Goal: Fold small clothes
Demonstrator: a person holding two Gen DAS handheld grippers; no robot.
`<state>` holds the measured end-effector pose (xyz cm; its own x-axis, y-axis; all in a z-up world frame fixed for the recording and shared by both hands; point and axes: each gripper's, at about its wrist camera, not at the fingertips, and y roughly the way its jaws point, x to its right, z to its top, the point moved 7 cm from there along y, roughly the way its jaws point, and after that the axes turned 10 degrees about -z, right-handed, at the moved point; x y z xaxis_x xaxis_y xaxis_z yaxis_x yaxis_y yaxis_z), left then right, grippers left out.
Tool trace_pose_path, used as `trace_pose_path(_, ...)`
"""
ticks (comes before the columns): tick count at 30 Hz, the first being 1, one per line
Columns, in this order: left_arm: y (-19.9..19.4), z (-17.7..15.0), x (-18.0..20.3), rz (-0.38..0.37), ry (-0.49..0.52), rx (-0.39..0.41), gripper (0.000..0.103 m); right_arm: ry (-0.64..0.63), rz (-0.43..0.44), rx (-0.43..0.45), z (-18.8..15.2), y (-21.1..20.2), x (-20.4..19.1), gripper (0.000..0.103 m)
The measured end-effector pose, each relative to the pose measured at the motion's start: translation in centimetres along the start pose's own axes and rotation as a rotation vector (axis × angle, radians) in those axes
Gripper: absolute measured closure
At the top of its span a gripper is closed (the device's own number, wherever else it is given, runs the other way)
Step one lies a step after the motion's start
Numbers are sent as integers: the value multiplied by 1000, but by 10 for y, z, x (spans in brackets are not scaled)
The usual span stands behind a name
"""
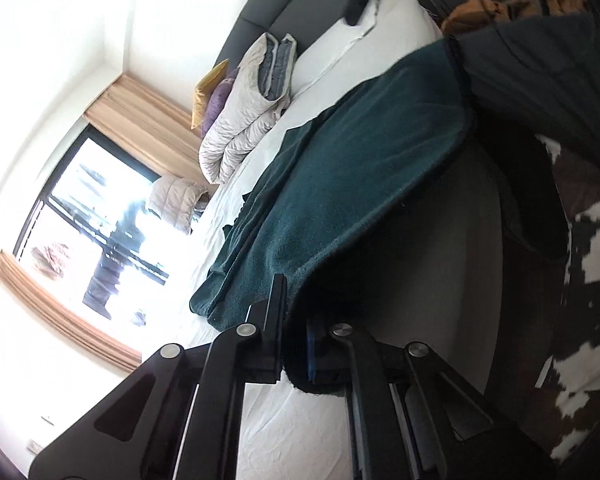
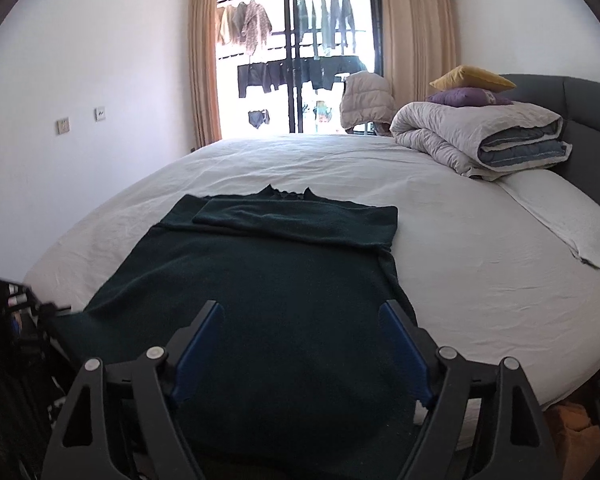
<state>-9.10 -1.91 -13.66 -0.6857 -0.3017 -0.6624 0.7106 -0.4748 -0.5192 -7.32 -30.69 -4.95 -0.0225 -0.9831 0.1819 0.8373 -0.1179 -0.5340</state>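
A white bed (image 2: 440,240) has a folded duvet (image 2: 480,140) near its grey headboard (image 2: 588,120), with a purple cushion (image 2: 468,98) and a yellow cushion (image 2: 472,77) stacked on top. Beige curtains (image 2: 416,40) flank a window (image 2: 296,60) with laundry (image 2: 248,24) hanging outside.

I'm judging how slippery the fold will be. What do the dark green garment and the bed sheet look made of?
The dark green garment looks like a soft knit or fleece: matte, with a fuzzy nap, clearest in the left wrist view where the left hand-held gripper pinches its edge. The bed sheet looks like plain woven cotton, matte white with fine wrinkles. Fibre content can't be confirmed.
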Motion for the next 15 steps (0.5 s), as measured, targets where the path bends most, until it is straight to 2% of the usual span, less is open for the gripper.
trace_pose_path(6,2,8,-54,7,-252,17,98,-241,-51,-74,-42,-18,-7,28)
trace_pose_path(9,6,11,-82,19,-359,34,98,-306,-39,-148,-65,-17,-11,39)
trace_pose_path(11,6,14,-97,29,-399,46,98,-352,-42,-174,-77,-16,-16,46)
trace_pose_path(15,1,25,-115,47,-416,58,98,-435,-69,-172,-89,-12,-29,46)
